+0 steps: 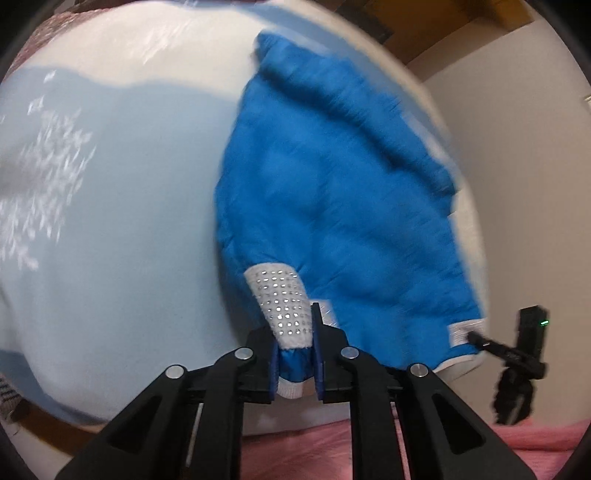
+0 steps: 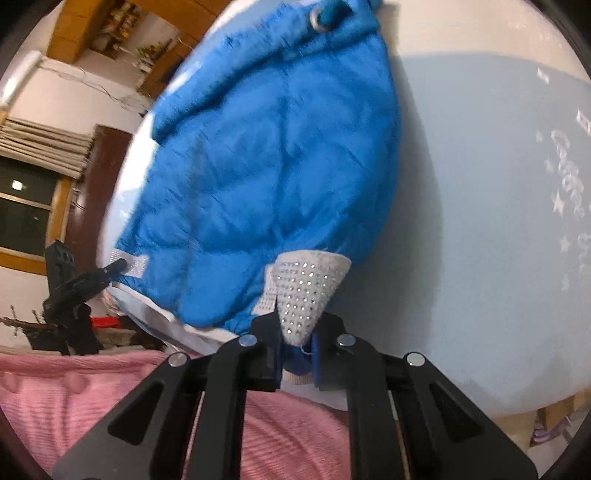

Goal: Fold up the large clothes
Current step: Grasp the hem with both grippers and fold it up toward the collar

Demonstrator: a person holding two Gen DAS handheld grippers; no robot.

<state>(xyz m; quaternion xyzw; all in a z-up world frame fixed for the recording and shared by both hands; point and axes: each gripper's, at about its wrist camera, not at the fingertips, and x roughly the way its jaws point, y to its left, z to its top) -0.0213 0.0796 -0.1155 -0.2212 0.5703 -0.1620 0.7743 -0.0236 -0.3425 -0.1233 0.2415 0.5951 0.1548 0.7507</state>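
Note:
A bright blue padded jacket [image 1: 332, 206] lies on a pale blue and white bed cover [image 1: 140, 206]; it also shows in the right wrist view [image 2: 266, 177]. Its hem has white studded trim [image 1: 282, 302]. My left gripper [image 1: 295, 354] is shut on one hem corner at that trim. My right gripper [image 2: 295, 350] is shut on the other hem corner, on its studded trim [image 2: 306, 291]. Each gripper shows in the other's view, at the far hem corner: the right one [image 1: 476, 338] and the left one [image 2: 114, 266].
The bed cover [image 2: 480, 206] has a white star and snowflake print. A pink blanket [image 2: 92, 398] lies along the near edge under both grippers. Beyond the bed are a beige wall [image 1: 517, 155], a dark window [image 2: 26, 214] and wooden shelves [image 2: 110, 26].

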